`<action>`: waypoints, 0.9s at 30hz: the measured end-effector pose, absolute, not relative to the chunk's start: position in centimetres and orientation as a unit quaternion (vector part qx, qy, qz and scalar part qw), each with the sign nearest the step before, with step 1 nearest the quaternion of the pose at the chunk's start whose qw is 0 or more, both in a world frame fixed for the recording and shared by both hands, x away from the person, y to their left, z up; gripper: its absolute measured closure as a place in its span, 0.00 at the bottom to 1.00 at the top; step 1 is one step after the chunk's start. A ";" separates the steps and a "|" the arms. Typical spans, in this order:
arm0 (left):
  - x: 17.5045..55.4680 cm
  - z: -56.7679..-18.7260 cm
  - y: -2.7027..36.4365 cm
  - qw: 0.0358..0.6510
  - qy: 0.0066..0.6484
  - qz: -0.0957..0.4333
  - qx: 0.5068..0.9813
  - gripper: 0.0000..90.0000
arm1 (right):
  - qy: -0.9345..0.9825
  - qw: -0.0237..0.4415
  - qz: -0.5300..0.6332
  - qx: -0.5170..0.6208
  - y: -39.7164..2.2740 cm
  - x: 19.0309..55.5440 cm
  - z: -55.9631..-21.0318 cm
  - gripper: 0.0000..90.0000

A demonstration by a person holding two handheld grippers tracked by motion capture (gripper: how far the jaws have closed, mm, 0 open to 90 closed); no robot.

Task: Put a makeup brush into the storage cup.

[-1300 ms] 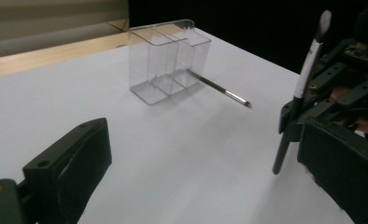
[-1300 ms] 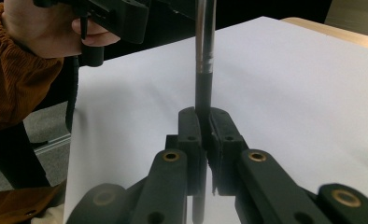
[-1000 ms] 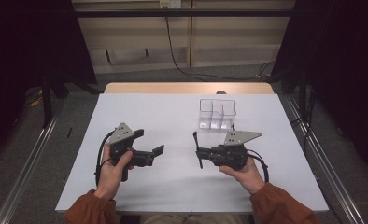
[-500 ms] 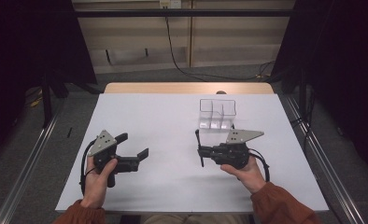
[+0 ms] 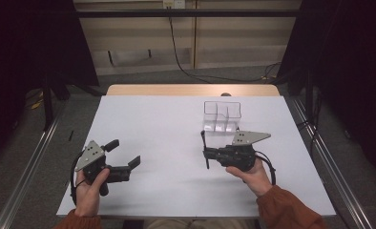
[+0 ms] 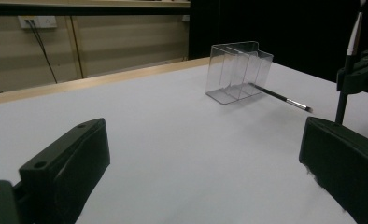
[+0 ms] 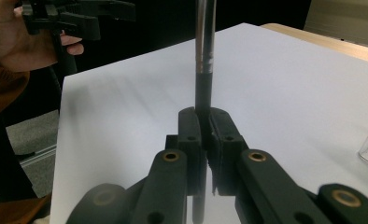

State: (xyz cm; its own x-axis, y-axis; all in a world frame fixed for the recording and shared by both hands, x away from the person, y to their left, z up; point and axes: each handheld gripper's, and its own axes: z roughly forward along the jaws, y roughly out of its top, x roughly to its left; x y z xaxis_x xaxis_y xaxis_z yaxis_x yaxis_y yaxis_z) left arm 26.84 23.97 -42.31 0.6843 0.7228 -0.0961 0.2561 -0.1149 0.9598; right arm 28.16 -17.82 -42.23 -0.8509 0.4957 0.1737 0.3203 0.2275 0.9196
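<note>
Right gripper (image 7: pixel 204 135) clamps pen (image 7: pixel 203 60), perhaps brush.

Left hand-held gripper (image 5: pixel 124 155) jaws wide; right hand-held gripper (image 5: pixel 204 151) clamped

High view looking down and forward over whole bench (image 5: pixel 176 129) from person's side. Left gripper view skimming low across bench toward clear organizer (image 6: pixel 238 70). Right gripper view looking close along own jaws. All sharing white benchtop.

Rust-orange sleeves (image 5: pixel 284 210) — black two-jaw grippers, grey three-cornered plates (image 5: pixel 249 138), brass-ringed pivot screws (image 7: pixel 171 156), trailing black cables.
</note>
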 end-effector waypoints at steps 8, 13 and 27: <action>26.3 -43.1 24.9 0.567 0.355 0.206 0.714 0.02 | 0.775 0.083 0.567 0.265 -18.0 28.3 -42.0 0.94; 25.9 -43.1 25.4 0.573 0.356 0.212 0.707 0.02 | 0.768 0.092 0.574 0.269 -18.5 28.6 -41.4 0.94; 25.2 -43.1 25.8 0.574 0.344 0.218 0.710 0.02 | 0.752 0.121 0.582 0.284 -19.7 30.2 -39.8 0.94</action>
State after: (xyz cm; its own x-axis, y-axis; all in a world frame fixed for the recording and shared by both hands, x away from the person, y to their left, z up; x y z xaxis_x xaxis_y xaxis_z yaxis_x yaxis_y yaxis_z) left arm 25.19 25.82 -43.15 0.6680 0.7393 -0.0850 0.2383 -0.1043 0.9656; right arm 30.19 -19.71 -39.76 -0.8099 0.5675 0.1484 0.2859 0.1610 0.9446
